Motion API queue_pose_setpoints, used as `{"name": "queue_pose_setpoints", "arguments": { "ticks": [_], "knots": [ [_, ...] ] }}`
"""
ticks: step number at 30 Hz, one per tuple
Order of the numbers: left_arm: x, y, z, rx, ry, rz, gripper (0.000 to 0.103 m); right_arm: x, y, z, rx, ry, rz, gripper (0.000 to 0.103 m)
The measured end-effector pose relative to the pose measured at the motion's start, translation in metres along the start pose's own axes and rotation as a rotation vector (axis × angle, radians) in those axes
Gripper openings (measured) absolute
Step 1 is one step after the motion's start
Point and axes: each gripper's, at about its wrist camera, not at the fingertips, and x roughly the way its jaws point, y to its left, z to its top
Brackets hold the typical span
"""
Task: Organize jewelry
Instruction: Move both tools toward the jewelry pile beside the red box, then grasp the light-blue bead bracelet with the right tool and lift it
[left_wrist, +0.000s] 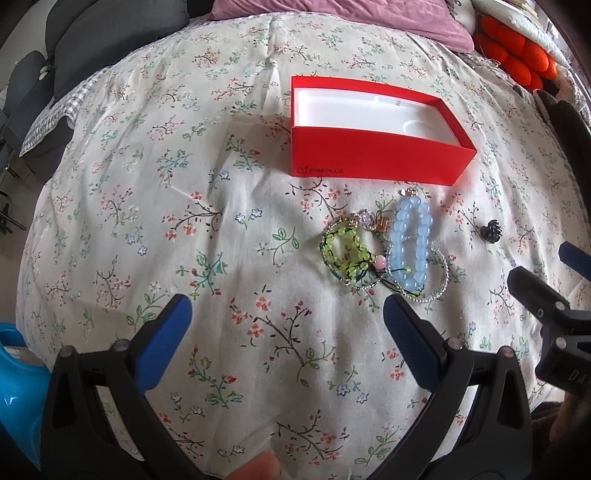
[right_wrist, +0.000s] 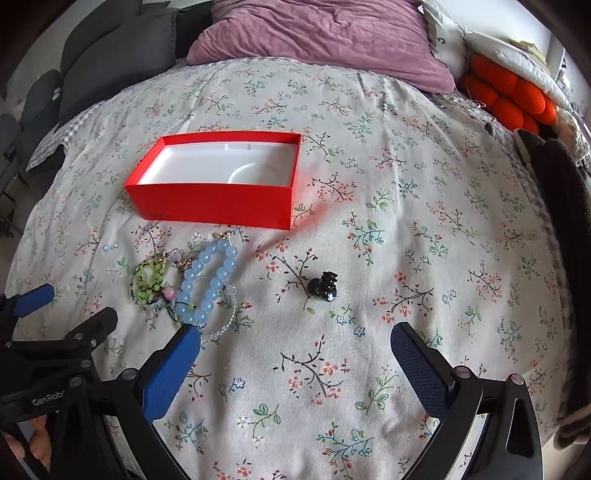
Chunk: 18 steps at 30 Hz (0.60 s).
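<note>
— Where's the jewelry?
— Blue bead bracelet (left_wrist: 412, 242) and green bead bracelet (left_wrist: 341, 251) lie tangled on the floral bedspread (left_wrist: 184, 221), just near of the red box (left_wrist: 373, 162); black hair claw (right_wrist: 324, 288) to their right.
— Grippers?
— Left gripper (left_wrist: 286, 314) and right gripper (right_wrist: 295, 341) both spread, holding nothing.

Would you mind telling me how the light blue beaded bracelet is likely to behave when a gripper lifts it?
The light blue beaded bracelet will probably sag into a limp loop, being strung beads. Its glossy round beads may slip between flat pads. It overlaps a thin clear-beaded ring, so that could drag along.
</note>
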Motion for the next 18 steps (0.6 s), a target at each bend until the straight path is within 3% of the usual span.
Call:
{"name": "queue_pose_setpoints", "arguments": {
  "ticks": [4, 6, 15, 18],
  "knots": [
    [-0.001, 0.017, 0.010, -0.060, -0.026, -0.122, 0.103, -0.002, -0.011, 0.008, 0.020, -0.019, 0.009, 0.103],
    [0.001, 0.024, 0.016, -0.079, -0.025, -0.149, 0.102, -0.002, -0.018, 0.013, 0.040, -0.013, 0.028, 0.103],
    [0.014, 0.025, 0.040, -0.071, -0.086, -0.255, 0.075, 0.012, -0.042, 0.028, 0.115, 0.051, 0.109, 0.103],
    [0.024, 0.021, 0.049, -0.054, -0.048, -0.261, 0.062, 0.016, -0.043, 0.033, 0.124, 0.065, 0.132, 0.102]
  ]
}}
